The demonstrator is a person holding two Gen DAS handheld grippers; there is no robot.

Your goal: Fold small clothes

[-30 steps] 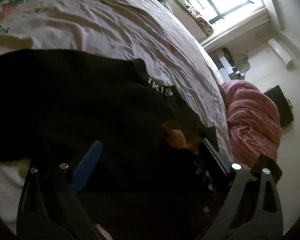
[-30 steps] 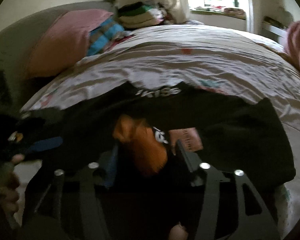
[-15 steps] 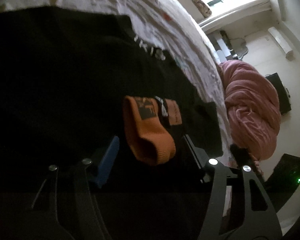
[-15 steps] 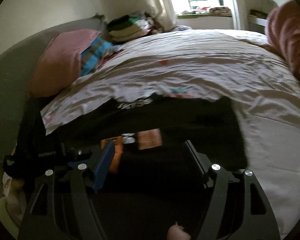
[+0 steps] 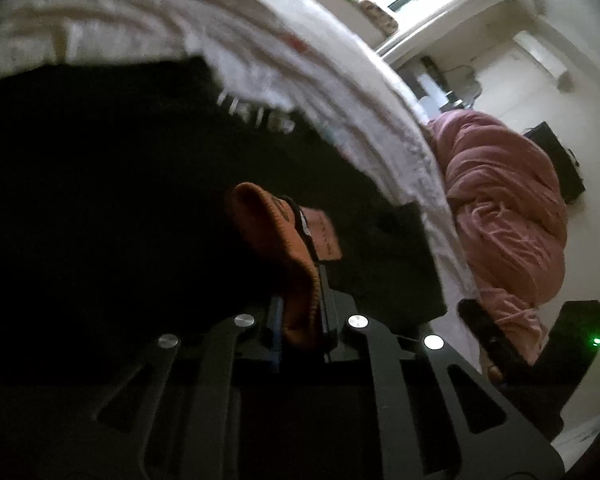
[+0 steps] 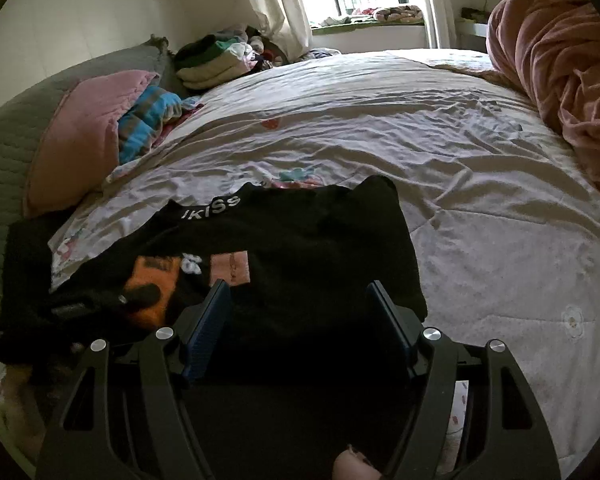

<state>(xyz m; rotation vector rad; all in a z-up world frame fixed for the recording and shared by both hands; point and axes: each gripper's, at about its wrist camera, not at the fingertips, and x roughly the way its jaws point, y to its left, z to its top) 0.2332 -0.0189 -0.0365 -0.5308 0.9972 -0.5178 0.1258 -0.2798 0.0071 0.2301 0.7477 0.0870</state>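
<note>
The black knit garment with white lettering on its collar band (image 6: 236, 256) lies spread flat near the front edge of the wrinkled white floral bedsheet (image 6: 380, 128), its collar turned toward the far side of the bed and its long spread running across the right wrist view from the dark sleeve at the left to the squared corner at the right. On its near left part sits an orange ribbed knit patch (image 5: 276, 240), beside a pink label panel (image 6: 230, 268). The left gripper (image 5: 300, 300) has just been closing, and its jaws are now clamped on the near fold of that orange knit, which bulges up from between them. The right gripper (image 6: 300, 320) stands with its blue-padded jaws apart over plain black cloth, just to the right of the patch; the jaws have just been widening a little, the cloth lies under and between them, and no pad presses on it. So the left hand has the near hem while the right hand is nearer the free right half. A fold would probably carry this near edge away toward the collar, across the short axis, and the right jaws would first need to pinch the hem level with the left. A rumpled pink blanket (image 6: 560, 60) lies well apart at the right.
</note>
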